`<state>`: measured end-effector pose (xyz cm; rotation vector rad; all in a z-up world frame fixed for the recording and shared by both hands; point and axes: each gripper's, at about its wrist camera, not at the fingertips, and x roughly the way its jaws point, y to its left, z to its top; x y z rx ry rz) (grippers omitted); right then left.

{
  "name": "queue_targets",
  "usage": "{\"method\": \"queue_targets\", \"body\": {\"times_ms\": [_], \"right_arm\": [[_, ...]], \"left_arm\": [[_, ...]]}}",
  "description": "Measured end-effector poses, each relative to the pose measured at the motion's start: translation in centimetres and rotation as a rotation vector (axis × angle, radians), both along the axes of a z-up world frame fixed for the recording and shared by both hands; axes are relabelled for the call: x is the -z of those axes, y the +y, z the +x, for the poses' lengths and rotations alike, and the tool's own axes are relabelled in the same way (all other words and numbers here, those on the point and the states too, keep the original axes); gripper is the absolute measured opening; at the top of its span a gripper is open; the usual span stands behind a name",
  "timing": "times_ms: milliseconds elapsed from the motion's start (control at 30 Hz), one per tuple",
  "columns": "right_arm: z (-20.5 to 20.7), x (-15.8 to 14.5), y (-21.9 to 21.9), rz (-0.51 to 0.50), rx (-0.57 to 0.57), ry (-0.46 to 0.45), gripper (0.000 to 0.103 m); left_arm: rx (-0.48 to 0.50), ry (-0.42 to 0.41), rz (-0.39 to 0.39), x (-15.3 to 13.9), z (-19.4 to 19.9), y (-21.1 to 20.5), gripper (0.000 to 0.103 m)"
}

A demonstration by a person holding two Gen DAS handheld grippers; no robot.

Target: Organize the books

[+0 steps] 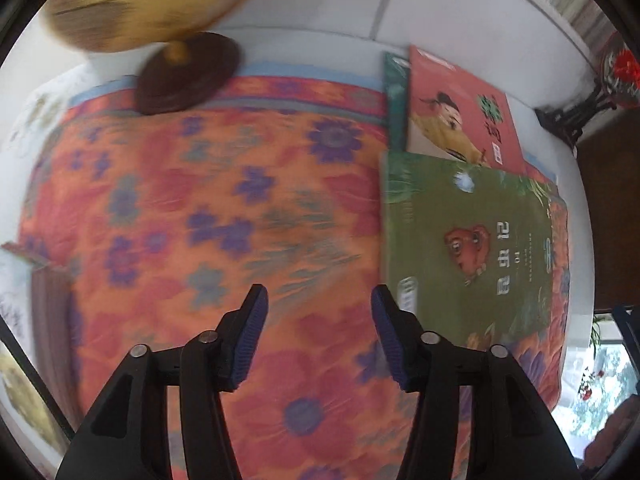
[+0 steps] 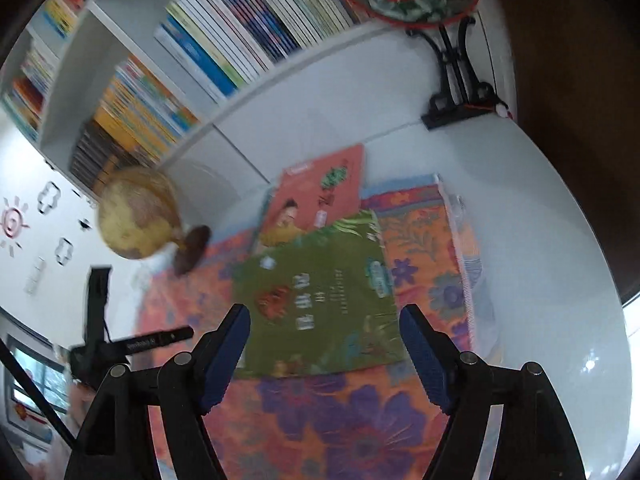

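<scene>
A green book [image 1: 472, 248] with a frog on its cover lies flat on the flowered orange cloth [image 1: 200, 220], partly over a red book [image 1: 460, 112] with a cartoon figure; a dark green book edge [image 1: 394, 96] shows beneath. My left gripper [image 1: 319, 300] hovers open above bare cloth, left of the green book, with nothing between its fingers. In the right wrist view the green book [image 2: 320, 300] and red book [image 2: 320, 192] lie ahead. My right gripper [image 2: 324, 318] stands open above the green book's near edge, apart from it.
A globe [image 2: 136, 216] on a dark wooden base [image 1: 188, 72] stands at the cloth's far corner. White shelves packed with books [image 2: 248, 28] line the wall. A round red-flower ornament on a black stand [image 2: 456, 92] sits on the white table [image 2: 560, 240]. The left gripper's black body [image 2: 132, 346] shows at left.
</scene>
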<state>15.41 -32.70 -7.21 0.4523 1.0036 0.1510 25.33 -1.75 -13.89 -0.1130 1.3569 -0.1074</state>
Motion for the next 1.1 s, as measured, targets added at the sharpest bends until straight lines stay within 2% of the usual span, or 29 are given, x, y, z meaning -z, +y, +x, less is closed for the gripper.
{"method": "queue_targets", "body": {"times_ms": [67,133,167,233,300,333,433,533,600,633,733,867,967,1033,1067,1100], "right_arm": [[1.3,2.4,-0.3,-0.001,-0.017,0.03,0.076],[3.1,5.3,-0.2,-0.052,-0.032,0.091,0.076],[3.8,6.6,-0.1,-0.081,-0.035,0.134,0.076],[4.5,8.8,0.2,-0.08,-0.054,0.201,0.075],[4.1,8.9,1.0,-0.093,-0.071,0.16,0.076],[3.9,8.9,1.5,-0.058,-0.108,0.165,0.077],[2.8,8.9,2.7,-0.046,-0.14,0.194,0.078],[0.8,8.9,3.7,0.043,-0.163,0.231,0.078],[-1.2,9.1,4.7,0.108,-0.168,0.257,0.078],[-2.7,9.0,5.6,0.106,-0.175,0.263,0.078],[-6.3,9.0,8.3,0.102,-0.199,0.279,0.078],[-10.6,9.2,12.4,0.181,-0.22,0.348,0.078],[-14.6,9.7,17.7,0.261,-0.322,0.421,0.077],[-16.5,9.8,20.6,0.281,-0.395,0.447,0.073],[-17.3,9.6,21.7,0.253,-0.412,0.447,0.066],[-17.5,9.2,22.0,0.213,-0.401,0.425,0.063]], "left_arm": [[0.026,0.024,0.0,1.4,0.7,-1.7,0.055],[0.047,0.068,0.017,3.2,0.9,-3.1,0.058],[0.037,0.047,0.026,3.2,0.6,-3.2,0.062],[0.03,0.053,0.006,3.0,0.2,-3.1,0.062],[0.025,0.067,-0.026,3.2,-0.3,-2.7,0.065],[0.04,0.062,-0.027,3.1,-0.4,-2.7,0.065],[0.084,0.07,-0.011,3.3,-0.5,-3.1,0.065],[0.112,0.079,-0.022,3.4,-0.8,-3.2,0.066],[0.137,0.082,-0.002,3.5,-1.2,-3.1,0.074],[0.149,0.082,0.007,3.5,-1.7,-2.7,0.074],[0.161,0.098,0.015,3.5,-3.7,-0.5,0.074],[0.182,0.109,0.068,3.3,-6.3,3.3,0.074],[0.164,0.126,0.11,3.1,-8.1,7.3,0.075],[0.119,0.159,0.107,3.2,-9.1,10.6,0.075],[0.094,0.172,0.098,3.2,-9.5,11.9,0.075],[0.07,0.186,0.083,3.4,-10.0,13.2,0.074]]}}
